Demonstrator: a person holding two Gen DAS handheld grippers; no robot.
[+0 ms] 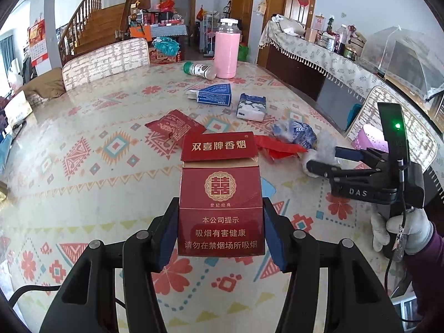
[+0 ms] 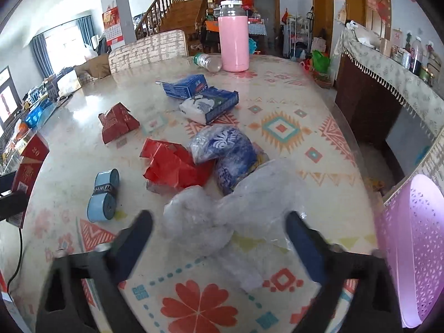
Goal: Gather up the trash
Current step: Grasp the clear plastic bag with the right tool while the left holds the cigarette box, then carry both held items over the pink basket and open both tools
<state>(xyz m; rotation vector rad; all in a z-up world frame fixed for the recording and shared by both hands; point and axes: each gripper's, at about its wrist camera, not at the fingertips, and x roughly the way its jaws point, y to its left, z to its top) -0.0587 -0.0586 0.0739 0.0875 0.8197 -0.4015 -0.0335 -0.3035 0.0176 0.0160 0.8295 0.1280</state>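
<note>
Your left gripper (image 1: 220, 230) is clamped on a red cigarette pack (image 1: 220, 194), pads pressed to both its sides, flip lid tipped open, held above the patterned desk (image 1: 83, 166); only the left wrist view shows this grip in full, while the right wrist view catches just a red sliver of the pack at its far left edge. Your right gripper (image 2: 219, 227) stands with jaws apart around a crumpled clear plastic bag (image 2: 211, 222) lying on the desk, neither pad pressing on it; the fingers are blurred. The left view shows that same gripper from the side, low at the right of the desk, a gloved hand (image 1: 399, 230) on its handle and a green light lit on its upright part. Ahead of the clear bag lie a blue-and-white plastic bag (image 2: 230, 152) and a crumpled red wrapper (image 2: 172, 163), touching each other. Farther off: a torn dark red packet (image 2: 116, 122), a tissue pack (image 2: 208, 105), a blue box (image 2: 184, 86), a bottle on its side (image 2: 208, 61) and a pink flask (image 2: 233, 41) standing upright. Only the right view shows a light blue roll (image 2: 102, 194) left of the red wrapper, and a lilac perforated basket (image 2: 416, 249) past the desk's right edge; the left view gives only a glimpse of it
</note>
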